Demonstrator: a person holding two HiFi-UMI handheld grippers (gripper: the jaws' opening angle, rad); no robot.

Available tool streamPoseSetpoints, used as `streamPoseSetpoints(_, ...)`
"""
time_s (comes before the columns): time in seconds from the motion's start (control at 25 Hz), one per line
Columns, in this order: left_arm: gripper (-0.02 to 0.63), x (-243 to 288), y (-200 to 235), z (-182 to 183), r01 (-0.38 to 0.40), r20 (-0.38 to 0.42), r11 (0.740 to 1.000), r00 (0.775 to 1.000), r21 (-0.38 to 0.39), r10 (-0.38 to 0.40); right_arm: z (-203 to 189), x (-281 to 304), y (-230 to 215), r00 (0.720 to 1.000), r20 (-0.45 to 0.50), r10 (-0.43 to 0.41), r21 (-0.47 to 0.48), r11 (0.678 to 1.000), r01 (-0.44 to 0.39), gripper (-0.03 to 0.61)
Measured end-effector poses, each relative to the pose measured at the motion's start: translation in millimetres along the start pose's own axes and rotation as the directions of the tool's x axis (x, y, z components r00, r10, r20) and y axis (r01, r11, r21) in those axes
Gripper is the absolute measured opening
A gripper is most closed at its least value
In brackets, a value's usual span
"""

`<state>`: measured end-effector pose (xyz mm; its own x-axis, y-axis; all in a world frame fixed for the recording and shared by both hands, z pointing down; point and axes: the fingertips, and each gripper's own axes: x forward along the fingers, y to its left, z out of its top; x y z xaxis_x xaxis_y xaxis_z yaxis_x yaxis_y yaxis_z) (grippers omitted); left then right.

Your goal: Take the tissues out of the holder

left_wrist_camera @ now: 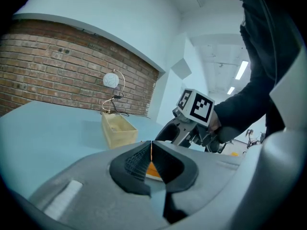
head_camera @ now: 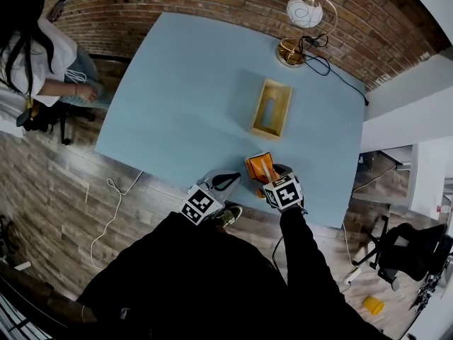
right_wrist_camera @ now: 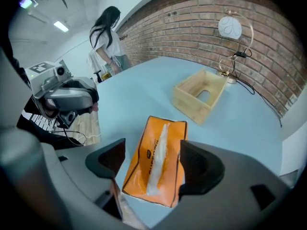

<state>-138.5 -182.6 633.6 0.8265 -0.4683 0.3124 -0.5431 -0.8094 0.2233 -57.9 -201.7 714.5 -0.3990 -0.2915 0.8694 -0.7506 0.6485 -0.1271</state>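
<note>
Out of the wooden holder (right_wrist_camera: 189, 104) and flat on the table (head_camera: 184, 98) at six o'clock from it, orange tissue pack (head_camera: 260, 165) between the wide-spread, non-gripping jaws of the right gripper (right_wrist_camera: 152, 162); left gripper (left_wrist_camera: 151, 157) closed, empty; removal apparently done, only lifting clear left.

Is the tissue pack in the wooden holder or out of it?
Out: the orange tissue pack lies flat on the table, apart from the empty wooden holder.
</note>
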Motion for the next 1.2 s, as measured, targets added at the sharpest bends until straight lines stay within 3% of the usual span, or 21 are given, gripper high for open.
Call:
streamPoseSetpoints(0.16,0.009,-5.1,-2.1,22.1,0.007,0.031,1.0,1.0,0.012,-0.008,29.5,-32.0,3.9,0.986,0.168,0.017,0.015,1.0,-0.02,0.344)
streamPoseSetpoints(0.36,0.009,-15.2,-13.7,57.8,0.022,0.075,0.999,0.997,0.031,-0.024,55.5,-81.8,11.2,0.937,0.348,0.028,0.051,0.998,-0.049,0.308)
streamPoseSetpoints(0.64,0.009,-34.4,-39.5,102.9,0.066,0.138,0.996,0.988,0.056,-0.073,92.7,-156.7,40.5,0.79,0.609,0.067,0.065,0.989,-0.133,0.22)
streamPoseSetpoints(0.84,0.009,-44.0,-57.9,120.5,0.093,0.158,0.994,0.982,0.06,-0.101,98.5,-195.2,53.7,0.72,0.692,0.049,0.074,0.988,-0.138,0.133)
streamPoseSetpoints(1.0,0.009,-46.7,-68.2,123.4,0.105,0.153,0.992,0.982,0.067,-0.114,89.3,-208.9,64.6,0.719,0.694,0.034,0.059,0.993,-0.104,0.018)
streamPoseSetpoints(1.2,0.009,-49.5,-75.1,122.7,0.126,0.145,0.99,0.98,0.065,-0.134,84.7,-222.0,74.9,0.701,0.712,0.032,0.055,0.993,-0.102,0.006)
